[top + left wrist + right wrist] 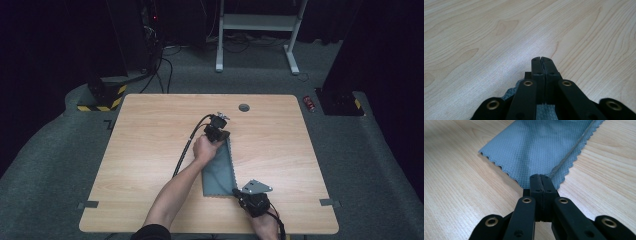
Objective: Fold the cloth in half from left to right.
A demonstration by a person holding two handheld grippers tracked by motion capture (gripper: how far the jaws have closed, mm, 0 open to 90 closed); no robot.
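Observation:
A grey-blue cloth (218, 172) with scalloped edges lies on the wooden table (150, 125), folded into a narrow strip that runs away from the person. My left gripper (225, 136) is at its far end, shut, with the cloth (545, 111) caught between the jaws in the left gripper view (541, 58). At the cloth's near right corner my right gripper (235, 191) is shut on the fabric. In the right gripper view (540, 176) the jaws pinch that corner and the cloth (536, 145) spreads out flat beyond them.
A round cable hole (244, 107) sits near the table's far edge. On the carpet beyond are a red can (310, 103), white desk legs (219, 45) and a black-and-yellow striped base (102, 100). Bare wood lies left and right of the cloth.

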